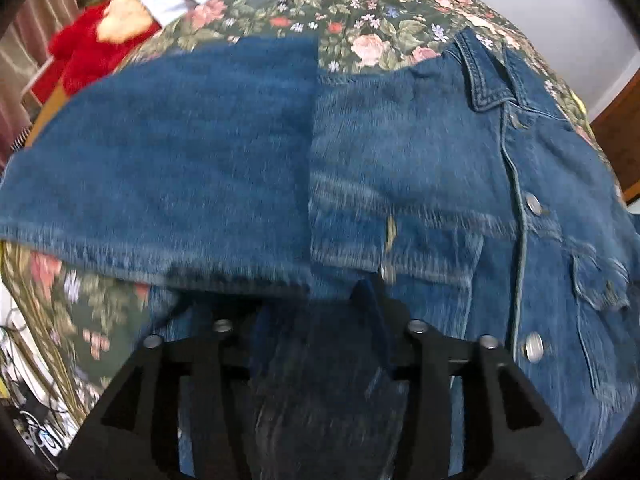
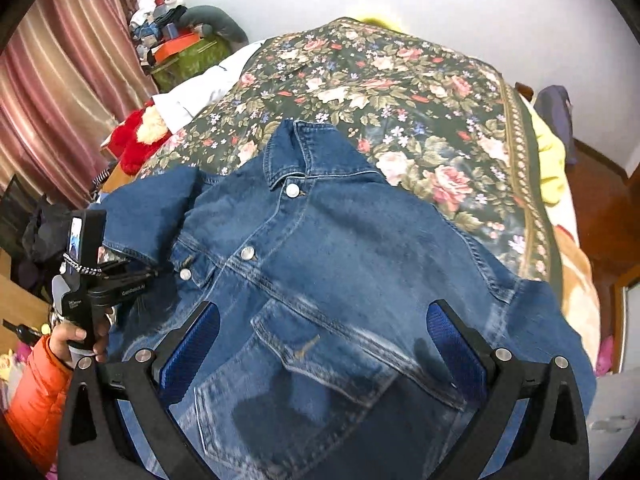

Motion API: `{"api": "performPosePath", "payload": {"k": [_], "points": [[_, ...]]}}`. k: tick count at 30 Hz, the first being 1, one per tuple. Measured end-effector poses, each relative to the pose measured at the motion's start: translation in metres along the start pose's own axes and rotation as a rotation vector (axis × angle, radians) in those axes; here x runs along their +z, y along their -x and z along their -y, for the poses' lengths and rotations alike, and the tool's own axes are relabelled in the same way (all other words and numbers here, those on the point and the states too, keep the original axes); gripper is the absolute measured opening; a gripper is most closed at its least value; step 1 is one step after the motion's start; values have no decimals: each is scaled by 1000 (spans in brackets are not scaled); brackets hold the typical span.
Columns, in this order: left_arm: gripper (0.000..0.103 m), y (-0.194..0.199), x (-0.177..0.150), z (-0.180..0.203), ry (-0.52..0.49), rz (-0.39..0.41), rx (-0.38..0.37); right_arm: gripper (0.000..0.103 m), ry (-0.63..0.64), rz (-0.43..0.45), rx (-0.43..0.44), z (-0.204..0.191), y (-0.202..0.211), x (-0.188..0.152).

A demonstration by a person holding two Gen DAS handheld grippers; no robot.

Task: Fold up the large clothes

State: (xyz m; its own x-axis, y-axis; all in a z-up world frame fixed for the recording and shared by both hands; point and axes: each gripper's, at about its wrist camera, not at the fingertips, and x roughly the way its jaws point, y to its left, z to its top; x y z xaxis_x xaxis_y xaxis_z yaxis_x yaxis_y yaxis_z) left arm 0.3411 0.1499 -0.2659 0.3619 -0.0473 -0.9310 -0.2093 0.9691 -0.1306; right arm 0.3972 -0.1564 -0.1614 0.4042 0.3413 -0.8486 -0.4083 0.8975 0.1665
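A blue denim jacket [image 2: 320, 248] lies front up on the floral bedspread [image 2: 420, 92], collar away from me. In the left wrist view its left part [image 1: 168, 168] is folded over the front [image 1: 440, 200]. My left gripper [image 1: 320, 312] is shut on a fold of denim at the near edge; it also shows in the right wrist view [image 2: 132, 272] at the jacket's left side, held by a hand in an orange sleeve. My right gripper [image 2: 324, 332] is open and empty, its blue pads [image 2: 452, 344] just above the chest pocket [image 2: 320, 344].
A red plush toy [image 2: 136, 136] and a white cloth [image 2: 200, 88] lie at the bed's left edge. A yellow item [image 2: 554, 160] sits at the right edge. Pink curtains [image 2: 68, 80] hang on the left, with cluttered shelves [image 2: 176, 32] behind. Wooden floor [image 2: 600, 208] lies to the right.
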Motion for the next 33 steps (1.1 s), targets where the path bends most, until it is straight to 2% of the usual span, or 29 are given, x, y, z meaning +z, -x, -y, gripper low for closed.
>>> {"api": "performPosePath", "payload": {"k": [2,5,8,10,13,18,20,21,22,23,24,27,28,29,33], "points": [[59,15,-8,-9,9,8,-26,103,14,12,-5,-1,7,-2],[67,46,-18,-34,56,74,-41,103,28,27,-12,-6,12,-4],[71,71,-20,-72,161,141,-88,103,40,36,-4,-14,12,-2],[71,79,-18,-105,254,177,-111,103,49,38,4,-21,9,0],[71,77,-10,-145,373,188,-109,103,64,35,15,-31,4,3],[71,60,5,-189,497,205,-107,103,93,24,16,-48,-6,7],[66,55,9,-199,530,215,-113,103,107,23,9,-52,-9,8],[60,55,11,-202,538,229,-106,103,118,22,1,-55,-11,8],[55,56,18,-201,524,249,-74,103,125,21,-4,-57,-13,9],[38,57,21,-202,507,256,-45,103,129,18,-6,-59,-15,9],[21,58,29,-196,466,264,15,103,130,16,-4,-59,-16,8],[15,75,46,-169,319,323,193,103,114,8,4,-57,-21,8],[14,82,51,-159,280,347,225,103,108,6,7,-56,-22,8],[13,90,55,-151,246,373,244,103,101,6,10,-55,-22,7],[13,145,69,-92,64,538,226,103,60,10,15,-42,-20,7]]}}
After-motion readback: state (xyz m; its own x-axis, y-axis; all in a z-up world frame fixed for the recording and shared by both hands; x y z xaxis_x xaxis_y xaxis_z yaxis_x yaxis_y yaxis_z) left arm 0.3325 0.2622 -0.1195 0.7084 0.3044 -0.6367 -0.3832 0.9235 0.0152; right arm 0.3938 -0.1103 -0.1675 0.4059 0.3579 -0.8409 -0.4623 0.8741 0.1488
